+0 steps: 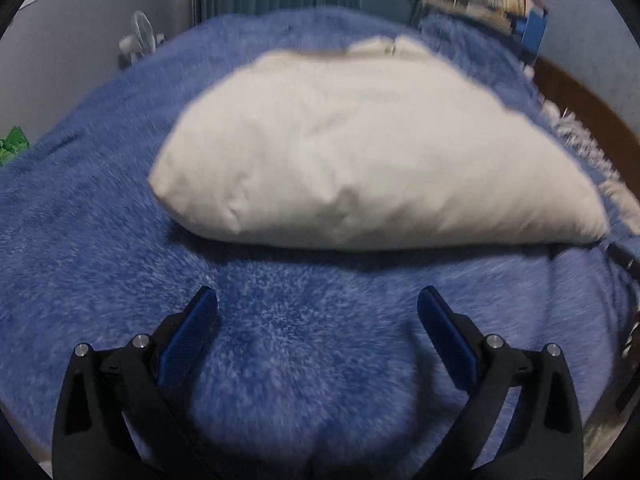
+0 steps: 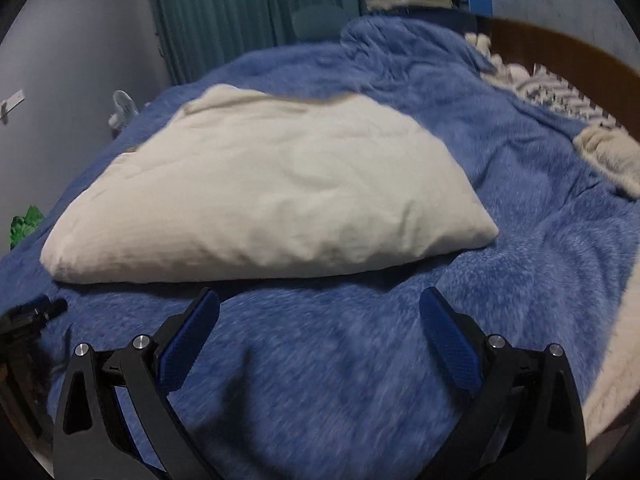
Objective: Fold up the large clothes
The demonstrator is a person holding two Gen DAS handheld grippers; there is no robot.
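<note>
A cream-white garment (image 1: 360,152) lies folded into a flat, thick triangle-like shape on a fuzzy blue blanket (image 1: 100,220). It also shows in the right wrist view (image 2: 272,188), left of centre. My left gripper (image 1: 318,300) is open and empty, hovering over the blanket just short of the garment's near edge. My right gripper (image 2: 320,300) is open and empty too, just short of the near edge and toward the garment's right corner. The tip of the left gripper (image 2: 36,312) shows at the left edge of the right wrist view.
The blue blanket (image 2: 520,280) covers the whole bed. A white patterned cloth (image 2: 560,96) and a cream bundle (image 2: 612,156) lie at the right by the brown headboard (image 2: 560,52). Teal curtains (image 2: 240,8), a small fan (image 1: 138,36) and a cluttered shelf (image 1: 492,4) stand beyond.
</note>
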